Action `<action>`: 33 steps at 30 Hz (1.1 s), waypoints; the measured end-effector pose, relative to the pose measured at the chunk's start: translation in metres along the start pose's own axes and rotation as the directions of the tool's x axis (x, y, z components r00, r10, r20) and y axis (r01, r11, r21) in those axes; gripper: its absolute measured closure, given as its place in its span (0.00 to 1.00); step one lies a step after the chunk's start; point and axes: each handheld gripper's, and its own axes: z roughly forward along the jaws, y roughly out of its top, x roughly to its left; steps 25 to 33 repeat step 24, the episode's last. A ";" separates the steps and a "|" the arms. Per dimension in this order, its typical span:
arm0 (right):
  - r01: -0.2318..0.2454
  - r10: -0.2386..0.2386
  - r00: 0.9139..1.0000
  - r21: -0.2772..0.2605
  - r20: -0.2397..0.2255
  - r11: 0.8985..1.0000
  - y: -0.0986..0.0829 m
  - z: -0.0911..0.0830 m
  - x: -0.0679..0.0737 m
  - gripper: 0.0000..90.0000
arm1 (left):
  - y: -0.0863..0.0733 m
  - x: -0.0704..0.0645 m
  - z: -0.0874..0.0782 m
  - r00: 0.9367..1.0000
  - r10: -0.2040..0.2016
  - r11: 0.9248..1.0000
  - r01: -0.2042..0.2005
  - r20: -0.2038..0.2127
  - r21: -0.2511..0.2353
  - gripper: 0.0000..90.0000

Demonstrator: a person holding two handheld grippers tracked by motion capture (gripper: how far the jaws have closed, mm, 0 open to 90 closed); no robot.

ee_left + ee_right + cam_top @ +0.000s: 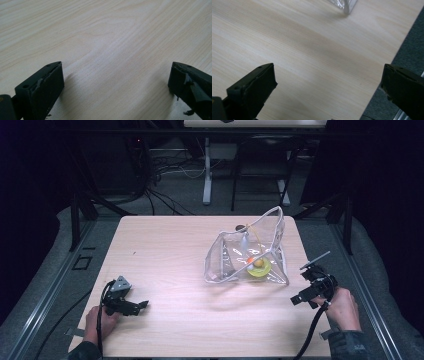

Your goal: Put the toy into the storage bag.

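The left gripper (pixel 131 306) sits low over the near left part of the tabletop (pixel 165 265), held by the person's left hand (pixel 95 322). In the left gripper view its jaws are spread wide, with bare wood grain between them; they grip nothing, and whether their tips rest on the wood cannot be told.

The right gripper (pixel 306 296) is at the near right edge of the tabletop, in the person's right hand (pixel 344 309). In the right gripper view its jaws also stand wide apart and hold nothing; one jaw is over the wood, the other over the dark floor past the tabletop's edge.

A clear plastic bag (pixel 235 265) with a pale trim stands on the right half of the tabletop, well apart from the left gripper and near the right one. It is propped up like a tent, its highest corner toward the far right and its broad base lying left to right. Inside, low at the near right, lies a yellow-green ring (pixel 260 269) with a small round brownish thing (pixel 258 263) on it and a bit of orange just beside. A corner of the bag (pixel 345 4) shows at the top of the right gripper view.
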 end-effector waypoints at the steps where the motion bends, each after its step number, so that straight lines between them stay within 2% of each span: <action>1: -0.017 0.017 1.000 -0.021 0.000 1.000 -0.003 0.004 0.001 0.00 | 0.000 0.000 0.000 1.000 0.000 1.000 0.000 0.002 -0.001 0.00; 4: -0.013 0.013 1.000 -0.011 -0.023 1.000 -0.009 0.014 0.000 0.00 | 0.000 0.000 0.000 1.000 0.000 1.000 0.000 0.002 -0.001 0.00; 5: -0.029 0.028 0.999 -0.031 -0.025 0.999 -0.012 0.018 0.001 0.01 | 0.000 0.000 0.000 1.000 0.000 1.000 0.000 0.002 0.000 0.00; 6: -0.021 0.020 0.999 -0.016 -0.028 1.000 -0.013 0.021 0.001 0.01 | 0.000 0.000 0.000 1.000 0.000 1.000 0.000 0.001 0.000 0.00; 8: -0.038 0.037 0.999 -0.036 -0.030 0.999 -0.017 0.027 0.002 0.01 | 0.000 0.000 0.000 1.000 0.000 1.000 0.000 0.001 0.000 0.00; 9: -0.026 0.025 0.999 -0.018 -0.036 1.000 -0.019 0.029 0.001 0.00 | 0.000 0.000 0.000 1.000 0.000 1.000 0.000 0.002 -0.001 0.00; 11: -0.042 0.042 0.999 -0.023 -0.027 0.999 -0.022 0.035 0.001 0.00 | 0.000 0.000 0.000 1.000 0.000 1.000 0.000 0.002 0.000 0.00; 12: -0.031 0.031 0.999 -0.001 -0.017 1.000 -0.022 0.038 0.001 0.00 | 0.000 0.000 0.000 1.000 -0.002 1.000 0.002 0.002 -0.003 0.00; 14: -0.034 0.034 0.999 0.001 -0.007 0.999 -0.024 0.042 0.001 0.00 | 0.000 0.000 0.000 1.000 0.000 1.000 0.000 0.001 0.000 0.00; 15: -0.041 0.041 0.999 -0.008 -0.015 0.999 -0.025 0.044 0.001 0.00 | 0.000 0.000 0.000 1.000 -0.002 1.000 0.002 0.002 -0.002 0.00; 16: -0.032 0.032 0.999 0.010 -0.025 0.999 -0.026 0.045 0.001 0.00 | 0.000 0.000 0.000 1.000 -0.003 1.000 0.003 0.002 -0.003 0.00; 17: -0.042 0.042 0.999 0.000 -0.015 0.999 -0.028 0.050 0.002 0.00 | 0.000 0.000 0.000 1.000 0.002 1.000 -0.002 0.001 0.000 0.00; 21: -0.025 0.024 1.000 0.058 0.012 0.998 -0.031 0.058 0.000 0.00 | 0.000 0.000 0.000 1.000 -0.002 1.000 0.002 0.000 -0.002 0.00; 22: -0.022 0.021 1.000 0.065 0.011 0.998 -0.032 0.059 0.000 0.00 | 0.000 0.001 0.000 1.000 0.007 1.000 -0.007 0.001 0.001 0.00; 24: -0.017 0.016 1.000 0.070 0.013 0.997 -0.032 0.063 0.001 0.00 | 0.000 0.000 0.000 1.000 0.001 1.000 -0.001 0.001 -0.001 0.00; 33: -0.017 0.016 1.000 0.070 0.013 0.997 -0.032 0.063 0.001 0.00 | 0.000 0.000 0.000 1.000 0.001 1.000 -0.001 0.001 -0.001 0.00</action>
